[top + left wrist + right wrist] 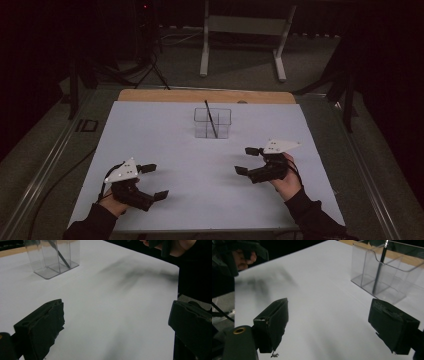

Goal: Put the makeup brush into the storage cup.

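No brand, label or writing can be read on anything here. The clear plastic compartmented holder (212, 123) stands on the white sheet-covered table (175, 150), toward the far side and about midway between left and right. A thin black pen (210, 118) leans tilted inside it, its top tipping toward the far left; I cannot tell for certain which compartment its foot rests in.

The left gripper (153, 181) sits at the near left, held low over the sheet by a hand in a dark sleeve, pointing right and slightly away. Its jaws stand wide apart with nothing between them, as the left gripper view (115, 325) confirms. The right gripper (247, 160) is at the near right, a little farther up the table, aimed leftward, the wrist bent inward. Its jaws are likewise spread wide and hold nothing (328, 322). Both grippers are well apart from the holder and from each other.
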Tool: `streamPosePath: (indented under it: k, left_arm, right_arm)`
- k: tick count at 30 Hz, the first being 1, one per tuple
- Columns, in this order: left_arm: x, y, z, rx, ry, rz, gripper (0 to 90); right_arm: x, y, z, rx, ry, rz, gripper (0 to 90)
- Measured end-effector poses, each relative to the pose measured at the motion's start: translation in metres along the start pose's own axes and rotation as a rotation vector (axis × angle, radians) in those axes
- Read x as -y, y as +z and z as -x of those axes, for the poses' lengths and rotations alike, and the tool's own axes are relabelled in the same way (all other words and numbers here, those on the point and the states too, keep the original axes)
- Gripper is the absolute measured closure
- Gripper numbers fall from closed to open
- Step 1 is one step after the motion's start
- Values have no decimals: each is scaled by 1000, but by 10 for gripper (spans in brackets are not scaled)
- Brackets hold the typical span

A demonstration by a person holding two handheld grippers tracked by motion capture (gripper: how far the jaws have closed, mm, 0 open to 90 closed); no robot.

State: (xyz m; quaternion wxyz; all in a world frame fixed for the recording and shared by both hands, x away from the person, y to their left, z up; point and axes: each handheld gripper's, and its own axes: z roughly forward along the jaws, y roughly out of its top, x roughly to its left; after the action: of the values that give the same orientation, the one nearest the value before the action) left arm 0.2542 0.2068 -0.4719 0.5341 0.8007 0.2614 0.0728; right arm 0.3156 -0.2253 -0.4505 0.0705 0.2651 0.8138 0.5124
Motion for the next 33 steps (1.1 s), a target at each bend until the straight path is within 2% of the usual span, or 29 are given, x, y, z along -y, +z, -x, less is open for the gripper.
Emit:
streamPosePath:
  k: [2, 4, 10, 15, 19, 21, 22, 25, 30, 33]
  left_arm:
    - [4, -1, -1, 0, -1, -6, 15]
    - [8, -2, -2, -5, -12, -10, 15]
    - [18, -7, -4, -15, -18, -11, 15]
    - [24, -9, -3, -14, -23, -13, 15]
    - [31, -15, -4, -5, -20, -5, 16]
    - [32, -16, -4, -13, -16, -3, 28]
    - [35, -17, -5, -9, -29, 2, 27]
    - [38, -17, -5, -12, -24, -17, 27]
    - [42, -19, -5, -22, -35, -20, 27]
    - [46, -23, -7, -45, -42, -38, 27]
  right_arm:
    - [4, -4, 0, 1, -6, 10, 166]
    - [10, -7, 1, 19, -17, -2, 165]
    - [29, -17, 3, 12, -17, -8, 158]
    - [40, -24, 6, 8, 8, 10, 159]
    - [50, -33, 3, 37, -39, 31, 165]
    - [52, -35, 4, 32, -33, 30, 165]
    - [57, -38, 5, 34, -29, 21, 164]
    - [64, -40, 7, 38, -18, 21, 161]
    - [72, -45, 8, 39, 5, 7, 161]
    - [76, -47, 9, 42, 16, 0, 159]
